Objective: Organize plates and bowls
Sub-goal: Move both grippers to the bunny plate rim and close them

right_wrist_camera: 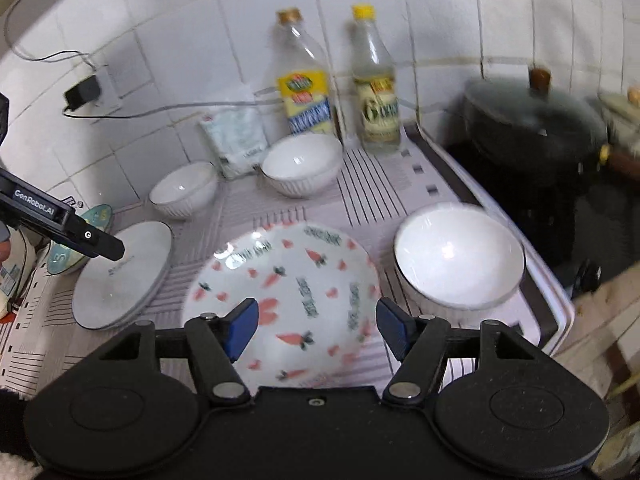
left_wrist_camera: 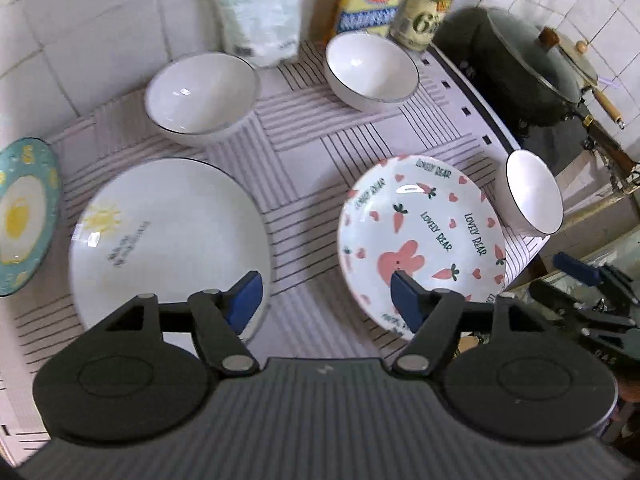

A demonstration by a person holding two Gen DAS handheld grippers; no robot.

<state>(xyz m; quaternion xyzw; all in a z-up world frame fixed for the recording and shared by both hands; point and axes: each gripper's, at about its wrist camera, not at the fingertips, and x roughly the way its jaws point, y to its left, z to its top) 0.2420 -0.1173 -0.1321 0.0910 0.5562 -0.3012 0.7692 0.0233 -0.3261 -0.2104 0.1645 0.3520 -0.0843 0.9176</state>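
On a striped mat lie a white plate with a sun drawing and a rabbit-and-carrot plate. A teal egg plate sits at the left edge. Three white bowls stand around them: back left, back middle, right. My left gripper is open above the gap between the two plates, holding nothing. My right gripper is open over the near rim of the rabbit plate, beside the right bowl, also holding nothing.
Two bottles and a white bag stand against the tiled wall behind the bowls. A dark lidded pot sits on the stove to the right. A charger and cable hang on the wall at left.
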